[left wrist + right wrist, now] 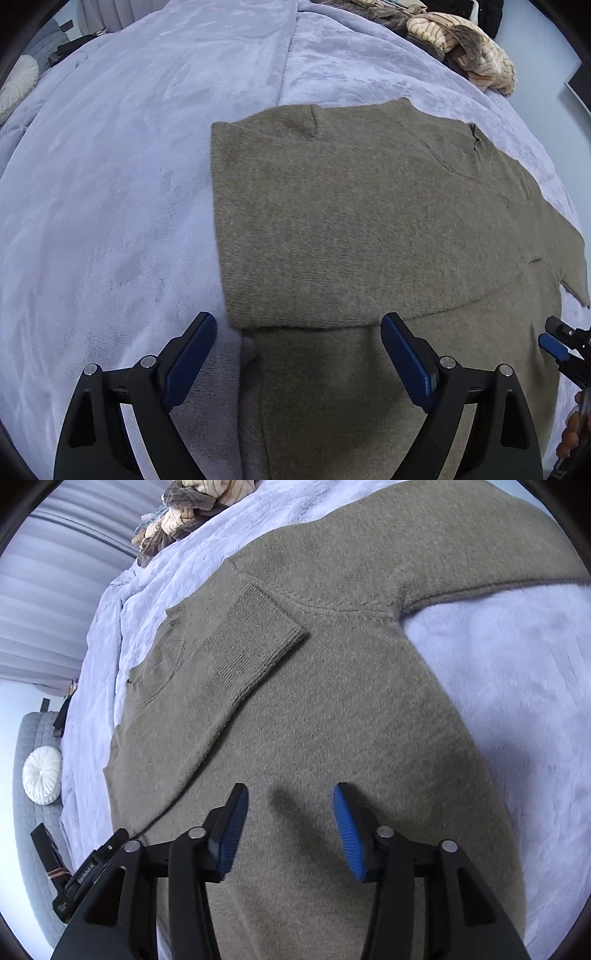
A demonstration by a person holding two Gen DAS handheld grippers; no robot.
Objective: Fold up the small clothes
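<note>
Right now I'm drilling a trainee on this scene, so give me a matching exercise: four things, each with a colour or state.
Things:
1. sweater
2. blanket
3. round cushion
4. left gripper

Colours or states:
A. white, pleated
B. open, holding nothing
C. olive-brown, one sleeve folded across the body
D. pale lilac, plush

Pairs: 1-C, 2-D, 3-A, 4-B
</note>
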